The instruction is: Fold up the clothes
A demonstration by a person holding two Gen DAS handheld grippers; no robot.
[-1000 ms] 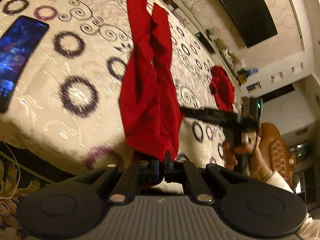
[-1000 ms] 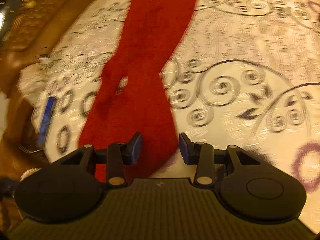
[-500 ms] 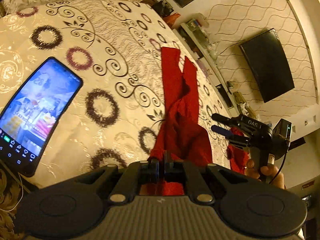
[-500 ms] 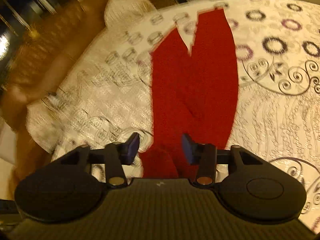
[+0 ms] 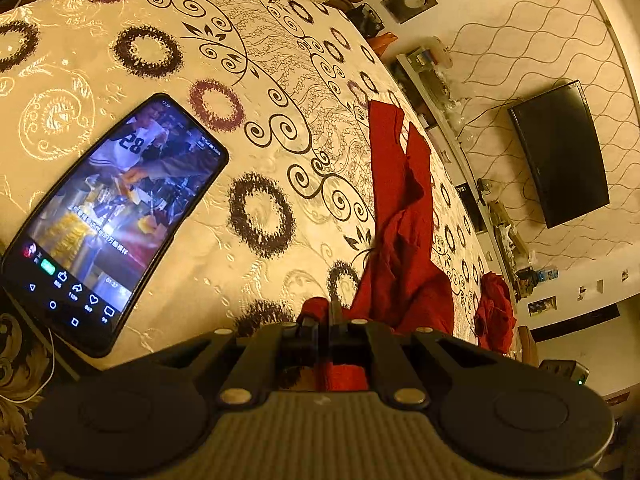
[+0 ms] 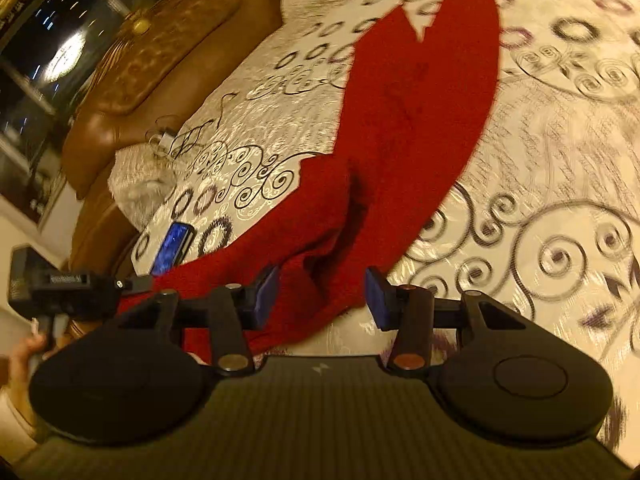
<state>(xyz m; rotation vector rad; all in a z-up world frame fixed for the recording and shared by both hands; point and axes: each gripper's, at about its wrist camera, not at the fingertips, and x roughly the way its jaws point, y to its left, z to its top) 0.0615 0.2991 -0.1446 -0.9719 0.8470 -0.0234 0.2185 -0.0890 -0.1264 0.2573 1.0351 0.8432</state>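
Nearest: your left tongs (image 5: 330, 330), pressed together on the waist end of the red trousers (image 5: 400, 240). Your right tongs (image 6: 322, 294), spread, hover over the same end with nothing pinched. Beyond: trousers stretched along the bed (image 5: 260, 92), legs pointing away. Left: a phone (image 5: 108, 224) near the bed's edge. Far: a second red garment (image 5: 494, 310). Risk: one-sided pulling could twist the cloth or nudge the phone off.

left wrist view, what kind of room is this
Most likely a bedroom at home. A bed with a patterned bedspread fills the view, a flat TV hangs on a wallpapered wall, and a cluttered shelf runs under it. A padded brown headboard shows in the right wrist view.
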